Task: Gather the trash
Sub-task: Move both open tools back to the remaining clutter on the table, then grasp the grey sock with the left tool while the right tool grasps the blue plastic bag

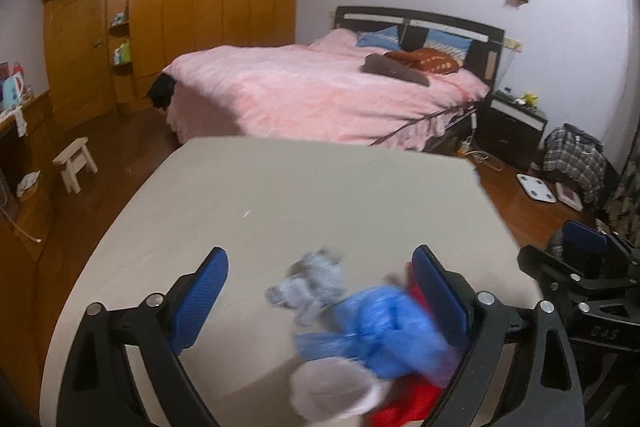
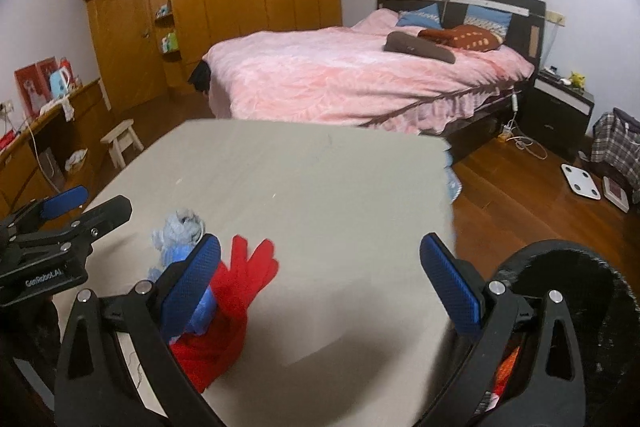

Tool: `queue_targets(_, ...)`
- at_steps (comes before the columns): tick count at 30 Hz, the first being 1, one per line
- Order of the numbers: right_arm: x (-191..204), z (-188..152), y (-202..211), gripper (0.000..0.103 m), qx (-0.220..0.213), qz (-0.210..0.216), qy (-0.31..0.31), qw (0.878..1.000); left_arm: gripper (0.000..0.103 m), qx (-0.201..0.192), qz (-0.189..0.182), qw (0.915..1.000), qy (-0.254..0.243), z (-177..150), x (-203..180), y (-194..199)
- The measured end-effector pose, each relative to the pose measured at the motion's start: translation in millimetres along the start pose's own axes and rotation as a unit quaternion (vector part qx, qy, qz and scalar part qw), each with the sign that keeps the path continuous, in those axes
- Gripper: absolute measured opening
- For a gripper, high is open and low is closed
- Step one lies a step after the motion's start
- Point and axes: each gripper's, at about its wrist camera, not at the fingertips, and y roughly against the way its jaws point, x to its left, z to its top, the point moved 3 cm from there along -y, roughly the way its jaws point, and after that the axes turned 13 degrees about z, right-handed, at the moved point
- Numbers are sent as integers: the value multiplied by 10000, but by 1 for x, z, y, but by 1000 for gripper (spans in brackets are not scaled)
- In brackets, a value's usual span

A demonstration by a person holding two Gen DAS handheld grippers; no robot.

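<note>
A pile of trash lies on the beige table [image 1: 280, 195]: a crumpled grey wad [image 1: 314, 287], a blue plastic bag [image 1: 380, 331], a red piece [image 1: 404, 407] and a blurred white cup-like thing [image 1: 332, 391]. My left gripper [image 1: 320, 255] stands open around the pile, gripping nothing. In the right wrist view the red piece [image 2: 240, 291], the blue bag [image 2: 202, 305] and the grey wad [image 2: 180, 227] lie by the left finger. My right gripper [image 2: 320, 239] is open over bare table. The left gripper [image 2: 60, 223] shows at that view's left edge.
A black round bin [image 2: 560, 291] with something orange inside sits at the table's near right corner. Beyond the table are a pink bed [image 1: 320, 87], a wooden wardrobe [image 1: 180, 7], a small stool [image 1: 76, 163], a scale [image 2: 580, 181] and wooden floor.
</note>
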Motion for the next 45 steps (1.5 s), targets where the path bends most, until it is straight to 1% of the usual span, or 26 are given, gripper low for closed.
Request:
queue_targets(3, 5, -3, -15, 97, 108, 80, -34, 9999, 90, 93, 53, 9999, 50, -7, 9, -10)
queue_targets(6, 10, -7, -27, 97, 190, 124, -24, 9997, 88, 189, 62, 9998, 54, -13, 15, -19)
queue_targets(9, 8, -11, -35, 92, 256, 95, -27, 9996, 85, 334, -16, 9994, 40, -19, 13, -30)
queue_targets(11, 6, -12, -37, 87, 279, 90, -55, 9996, 83, 413, -77, 9991, 30, -22, 12, -36)
queue_targets(13, 4, -13, -38, 84, 289, 70, -76, 9995, 83, 476, -123, 9988, 30, -26, 9, -42)
queue_targets(16, -2, -12, -39, 84, 282, 43, -107, 9995, 81, 576, -142, 9982, 32, -25, 3, -51)
queue_targets(20, -6, -11, -40, 84, 256, 47, -89, 9996, 75, 742, -130, 9972, -21, -24, -4, -67)
queue_targets(25, -7, -8, -42, 84, 228, 69, -38, 9997, 74, 990, -150, 9950, -22, -26, -8, -88)
queue_targets(27, -7, -8, -42, 84, 227, 87, -45, 9997, 71, 1087, -217, 9938, 2, -27, -9, -93)
queue_targets(29, -7, -7, -44, 84, 251, 110, -36, 9996, 58, 1157, -375, 9926, 14, -29, -12, -94)
queue_targets(30, -6, -7, -45, 84, 269, 118, -31, 9996, 55, 1182, -438, 9920, 18, -29, -13, -94)
queue_targets(32, -4, -8, -47, 84, 306, 151, -26, 9994, 46, 1171, -539, 9917, 7, -29, -16, -92)
queue_targets(35, 0, -9, -47, 84, 336, 203, -18, 9992, 39, 1112, -619, 9919, 56, -27, -15, -85)
queue_targets(40, 10, -11, -42, 84, 313, 310, -20, 9990, 38, 988, -611, 9927, 326, -21, 4, -71)
queue_targets(45, 26, -9, -40, 81, 271, 498, 38, 9984, 38, 832, -416, 9949, 395, -22, 29, -52)
